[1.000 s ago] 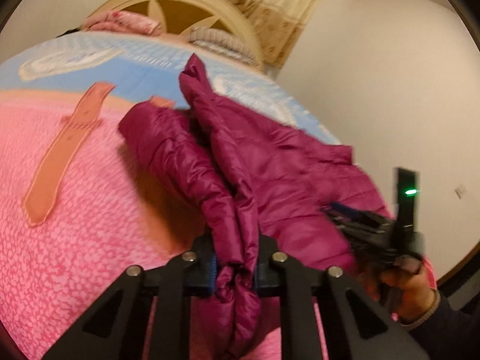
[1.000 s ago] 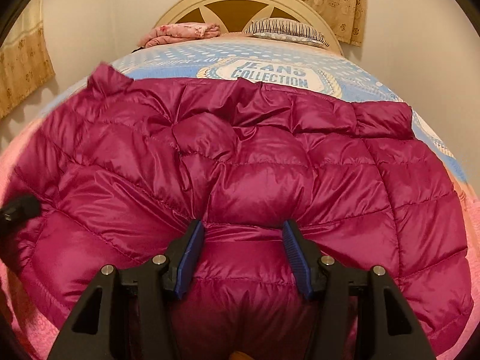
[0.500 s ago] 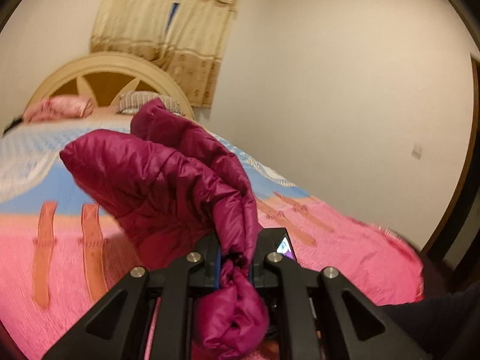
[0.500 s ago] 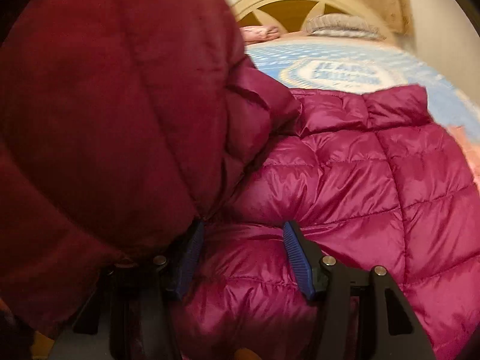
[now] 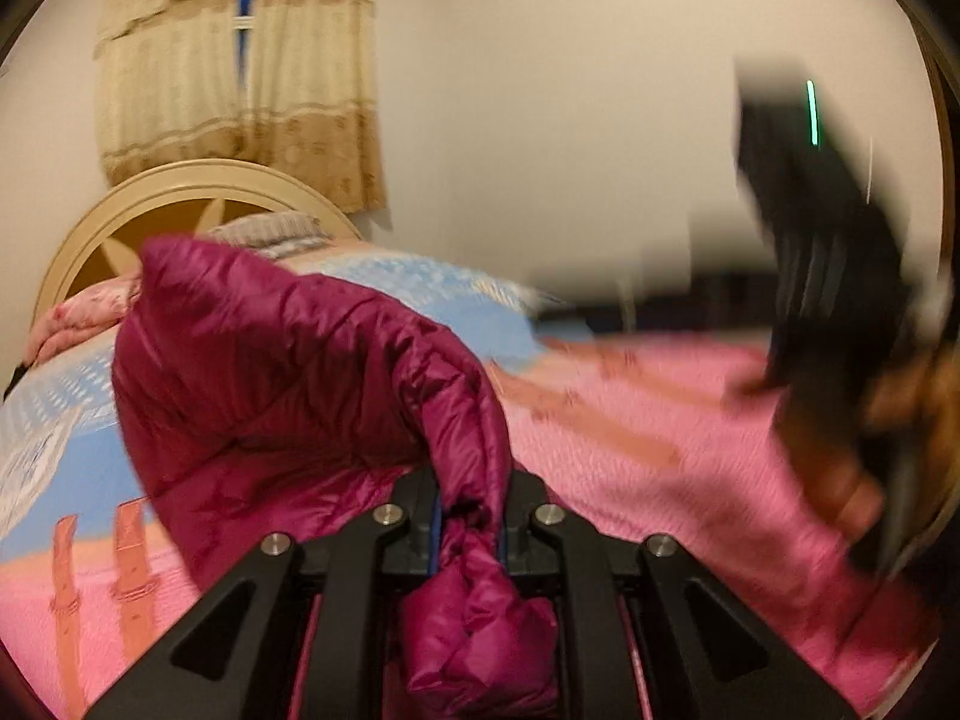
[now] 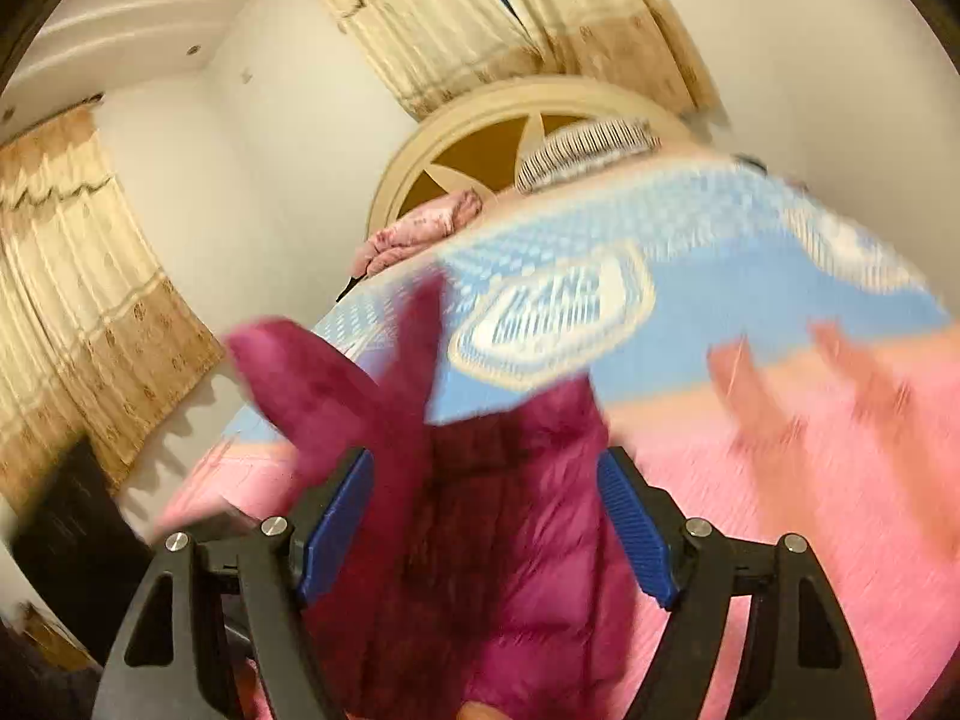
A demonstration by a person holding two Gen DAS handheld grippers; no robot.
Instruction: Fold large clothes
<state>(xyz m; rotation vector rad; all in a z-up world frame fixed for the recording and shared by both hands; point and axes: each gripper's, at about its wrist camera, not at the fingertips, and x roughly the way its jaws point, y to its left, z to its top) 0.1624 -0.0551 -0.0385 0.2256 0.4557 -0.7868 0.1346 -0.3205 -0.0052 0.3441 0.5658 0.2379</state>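
Observation:
A magenta quilted down jacket (image 5: 288,372) is lifted off the pink and blue bed cover (image 5: 660,432). My left gripper (image 5: 471,504) is shut on a bunched fold of it, and the rest arches up and to the left. The right gripper's blurred black body (image 5: 828,276) shows at the right edge, with a hand (image 5: 840,480) under it. In the right wrist view my right gripper (image 6: 486,534) has its jaws opening wide. The jacket (image 6: 372,396) hangs loosely between the blue pads (image 6: 636,534), blurred by motion.
The round cream headboard (image 5: 180,198) with a striped pillow (image 5: 270,234) and a pink pillow (image 6: 420,228) stands at the far end. Beige curtains (image 5: 240,78) hang behind and at the left (image 6: 72,276). A dark piece of furniture (image 6: 66,516) stands beside the bed.
Both grippers rose and swung; the jacket was lifted from lying flat on the bed. The right gripper's jaws spread wider. The left stays shut on the fold.

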